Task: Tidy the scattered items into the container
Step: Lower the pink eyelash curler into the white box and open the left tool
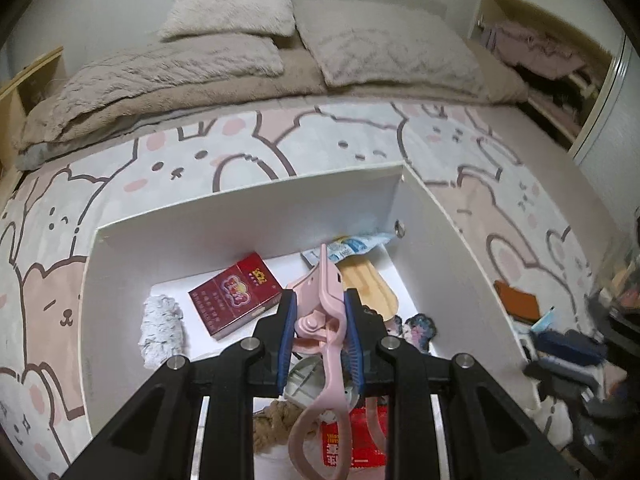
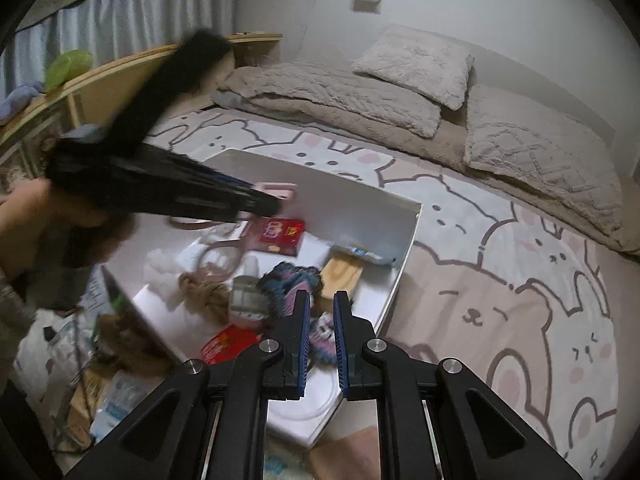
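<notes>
Container (image 1: 248, 208): white open-top box sitting on the bed, on the cartoon-animal sheet (image 1: 360, 148), pillows (image 1: 228, 4) well behind it. Already holds most of the clutter: red cigarette pack (image 1: 236, 294), fuzzy grey-white roll (image 1: 162, 330), wooden board (image 1: 370, 286), blue-white sachet (image 1: 352, 246) against the far wall, knotted rope (image 2: 204, 294), red packet (image 2: 230, 344), blue-pink knitted piece (image 2: 294, 280).

Left gripper (image 1: 320, 312): jaws clamped on a pink eyelash curler (image 1: 324, 300), pads pressing either side of its pivot. Grip at the hinge looks deliberate, since that's the stiffest, widest spot; the loop handles hang below toward the camera and the curved head sticks out ahead. Curler is in the air over the box interior, above the gap between cigarette pack and wooden board, tilted nose-down. Reads as a carry into the drop zone, release not yet done.

Right gripper (image 2: 320, 320): jaws near closed, narrow gap, nothing between them. It hovers over the near right corner of the box, clear of the left arm's path. From its view the left gripper shows as a dark blur over the far side of the box with the pink curler at its tip.

More loose stuff is still outside: plastic bottle (image 2: 116, 400) and wrappers beside the box on the near left, an orange wallet-like item (image 1: 518, 300) on the sheet to the right. My read: well along, several pickups left.

Risk: curler handles could snag on the pads at release.
</notes>
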### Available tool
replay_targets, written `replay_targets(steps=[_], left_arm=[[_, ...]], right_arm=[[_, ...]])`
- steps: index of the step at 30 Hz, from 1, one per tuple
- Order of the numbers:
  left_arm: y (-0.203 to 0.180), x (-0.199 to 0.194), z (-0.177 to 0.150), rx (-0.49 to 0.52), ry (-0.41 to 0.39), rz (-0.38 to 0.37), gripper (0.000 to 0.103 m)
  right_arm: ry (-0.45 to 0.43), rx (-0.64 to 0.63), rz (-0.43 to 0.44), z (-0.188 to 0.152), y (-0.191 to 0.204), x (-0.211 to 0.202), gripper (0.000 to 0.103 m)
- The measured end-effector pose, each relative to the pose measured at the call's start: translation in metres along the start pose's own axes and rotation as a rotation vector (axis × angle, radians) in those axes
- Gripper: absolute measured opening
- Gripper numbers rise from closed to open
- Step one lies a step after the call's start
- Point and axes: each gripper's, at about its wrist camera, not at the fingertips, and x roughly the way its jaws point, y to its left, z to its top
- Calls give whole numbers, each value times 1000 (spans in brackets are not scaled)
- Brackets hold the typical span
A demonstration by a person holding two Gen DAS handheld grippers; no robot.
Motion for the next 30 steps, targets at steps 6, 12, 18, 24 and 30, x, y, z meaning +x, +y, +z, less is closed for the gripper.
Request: replay_targets(steps=[6,12,18,24,30], left_arm=[[-15,24,9,30,54,35,24],[-27,39,19,67,76,66,24],[-33,61,23,107,124,126,24],[-25,80,26,98,175,173,24],[-22,80,29,55,140,232,71]], right_arm=[[-32,3,61,-9,-1,-9,11],[-65,8,116,-19,-1,-18,11],[-79,19,150,-29,-7,-22,11],[-84,41,166,-35,-13,-24,11],[-87,49,178,-38,-16,-27,11]])
